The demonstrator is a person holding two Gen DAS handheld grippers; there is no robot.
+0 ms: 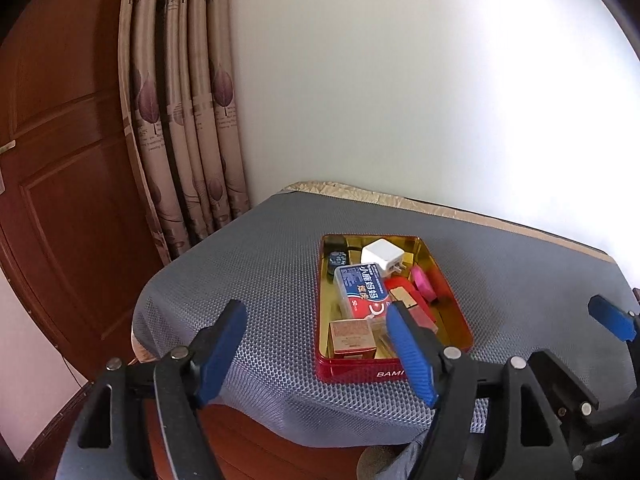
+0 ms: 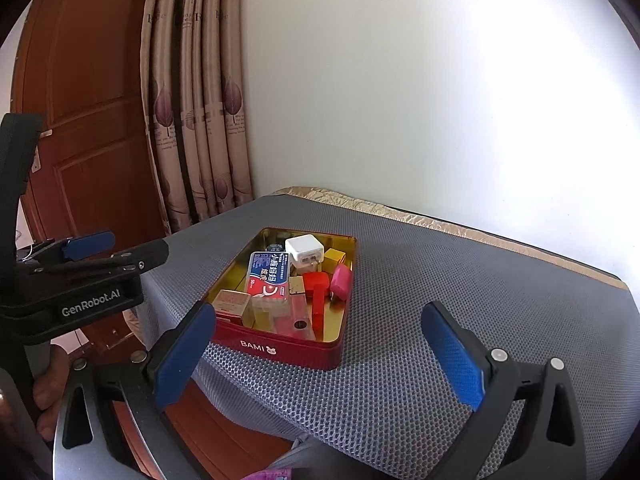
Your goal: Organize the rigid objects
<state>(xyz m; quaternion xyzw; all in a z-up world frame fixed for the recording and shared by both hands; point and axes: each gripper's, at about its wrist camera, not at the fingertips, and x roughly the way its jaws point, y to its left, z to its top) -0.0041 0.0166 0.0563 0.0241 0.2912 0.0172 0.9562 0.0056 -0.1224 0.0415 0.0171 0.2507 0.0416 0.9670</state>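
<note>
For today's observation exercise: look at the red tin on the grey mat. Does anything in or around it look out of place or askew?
Nothing is spilled or damaged. Inside the red tin, though, the items lie jumbled: the white charger sits tilted and the floss box rests slanted over others. Both hand-held grippers are open, holding nothing.

A leaf-print curtain (image 1: 188,128) hangs beside a brown wooden door (image 1: 60,160), behind a grey mesh-covered table (image 2: 440,288).
</note>
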